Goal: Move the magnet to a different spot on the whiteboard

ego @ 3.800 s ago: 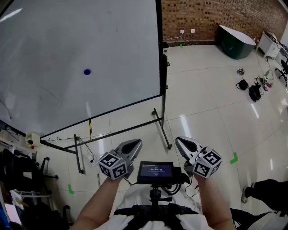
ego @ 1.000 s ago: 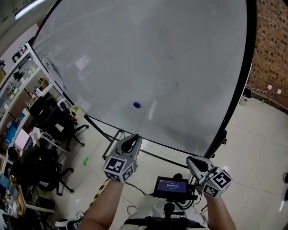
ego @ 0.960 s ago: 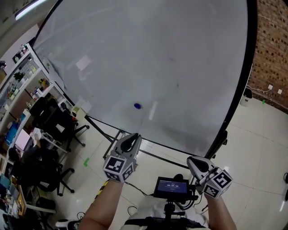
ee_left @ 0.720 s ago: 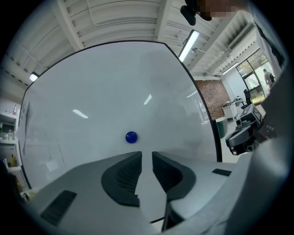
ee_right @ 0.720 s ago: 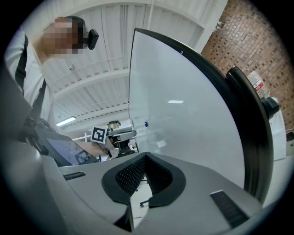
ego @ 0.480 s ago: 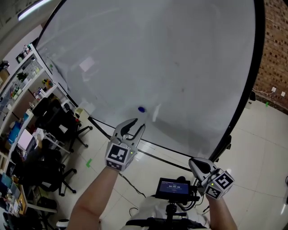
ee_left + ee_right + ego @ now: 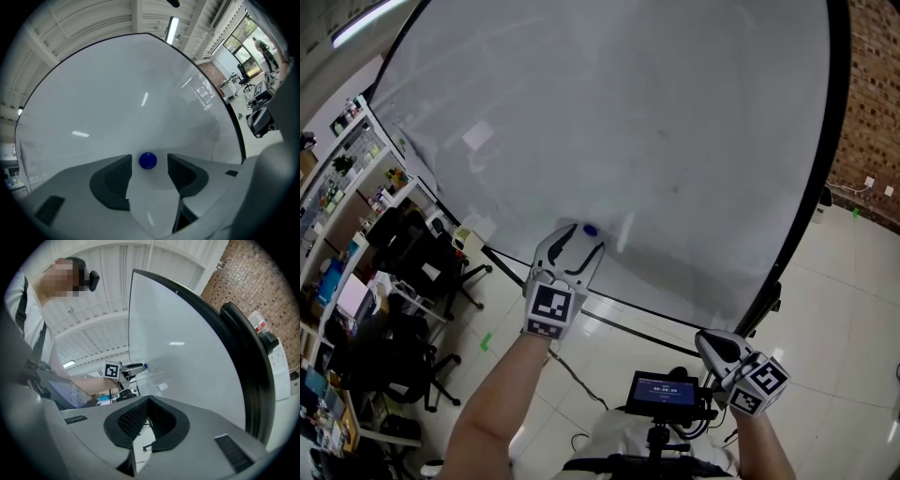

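While the blue magnet (image 7: 147, 161) sits flat on the lower part of the whiteboard (image 7: 609, 122), just above its bottom frame, it lies between the jaws of the left gripper (image 7: 579, 242), which are opening and touch it on neither side. The magnet is a small, smooth, round button, so I judge the main risk to be a poor bite: if the jaws close off-centre, one may nudge it sideways across the slick whiteboard, or both may slide off its rim. Pulling it away at a slant could let it snap back or pop free and fall below the whiteboard. Pressing the tips hard could also scrape or shove the whiteboard. The right gripper (image 7: 148, 404), jaws together and empty, hangs below the whiteboard's lower right corner, steadying nothing
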A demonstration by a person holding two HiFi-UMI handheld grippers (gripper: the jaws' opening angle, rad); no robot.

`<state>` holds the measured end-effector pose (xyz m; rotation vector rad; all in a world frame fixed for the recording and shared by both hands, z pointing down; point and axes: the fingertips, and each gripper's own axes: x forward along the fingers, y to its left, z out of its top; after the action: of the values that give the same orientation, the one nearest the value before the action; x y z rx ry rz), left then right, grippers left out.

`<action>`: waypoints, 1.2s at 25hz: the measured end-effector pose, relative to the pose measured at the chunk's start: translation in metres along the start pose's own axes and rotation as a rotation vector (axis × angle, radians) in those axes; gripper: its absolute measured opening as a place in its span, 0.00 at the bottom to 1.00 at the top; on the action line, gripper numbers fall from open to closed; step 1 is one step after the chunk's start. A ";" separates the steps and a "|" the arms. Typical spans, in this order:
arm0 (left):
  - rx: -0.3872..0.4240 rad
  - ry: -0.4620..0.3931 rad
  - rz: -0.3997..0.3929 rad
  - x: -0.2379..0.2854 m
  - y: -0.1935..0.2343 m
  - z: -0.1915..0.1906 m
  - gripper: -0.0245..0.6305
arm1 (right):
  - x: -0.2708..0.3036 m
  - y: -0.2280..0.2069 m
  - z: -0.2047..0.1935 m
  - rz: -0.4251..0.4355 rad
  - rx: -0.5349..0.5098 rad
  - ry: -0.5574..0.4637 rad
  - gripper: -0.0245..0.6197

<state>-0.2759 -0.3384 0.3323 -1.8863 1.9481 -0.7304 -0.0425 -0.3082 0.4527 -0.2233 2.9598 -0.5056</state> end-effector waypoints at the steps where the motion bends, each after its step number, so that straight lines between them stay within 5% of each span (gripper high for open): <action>1: -0.002 0.004 -0.001 0.004 0.000 0.000 0.44 | 0.000 -0.002 0.000 -0.001 0.001 0.001 0.09; 19: -0.047 -0.007 0.048 0.017 -0.011 0.002 0.24 | -0.013 -0.027 0.009 -0.026 0.011 -0.010 0.09; 30: -0.080 0.002 0.046 0.020 -0.008 0.001 0.24 | -0.009 -0.031 0.014 -0.020 0.011 -0.012 0.09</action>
<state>-0.2698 -0.3584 0.3381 -1.8803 2.0431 -0.6506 -0.0281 -0.3405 0.4513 -0.2545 2.9455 -0.5213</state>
